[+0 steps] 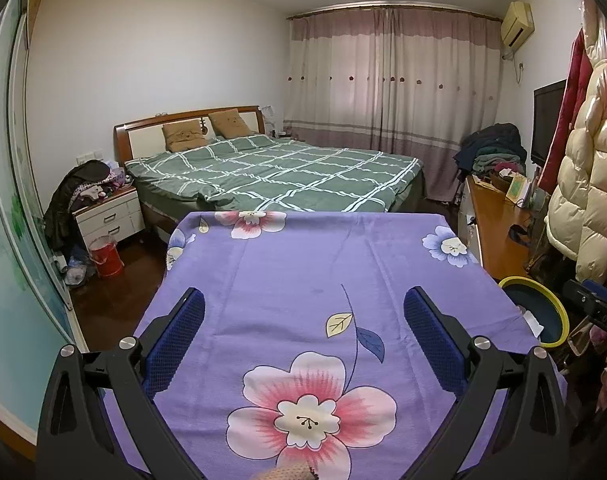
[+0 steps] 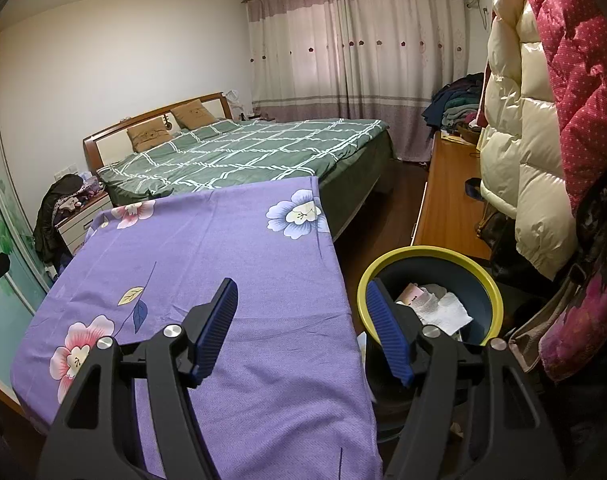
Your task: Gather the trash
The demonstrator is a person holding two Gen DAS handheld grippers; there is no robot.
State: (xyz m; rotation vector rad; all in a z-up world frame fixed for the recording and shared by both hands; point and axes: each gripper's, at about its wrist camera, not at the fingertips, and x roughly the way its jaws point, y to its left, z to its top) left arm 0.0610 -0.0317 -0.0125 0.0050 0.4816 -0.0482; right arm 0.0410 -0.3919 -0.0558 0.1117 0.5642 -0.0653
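A dark blue trash bin with a yellow rim [image 2: 431, 254] stands on the floor to the right of the table; its rim also shows in the left wrist view [image 1: 543, 286]. Crumpled white paper [image 2: 447, 308] and a pink wrapper [image 2: 409, 292] lie inside it. My left gripper [image 1: 303, 312] is open and empty, hovering over the purple floral tablecloth [image 1: 303, 260]. My right gripper [image 2: 301, 312] is open and empty, above the table's right edge, its right finger over the bin's near rim. No loose trash shows on the cloth [image 2: 207, 240].
A bed with a green checked cover [image 1: 271, 172] lies beyond the table. A wooden dresser [image 2: 447, 200] and hanging padded coats [image 2: 535, 120] crowd the right side. A white nightstand [image 1: 107, 216] and a red bucket [image 1: 105, 256] stand at the left.
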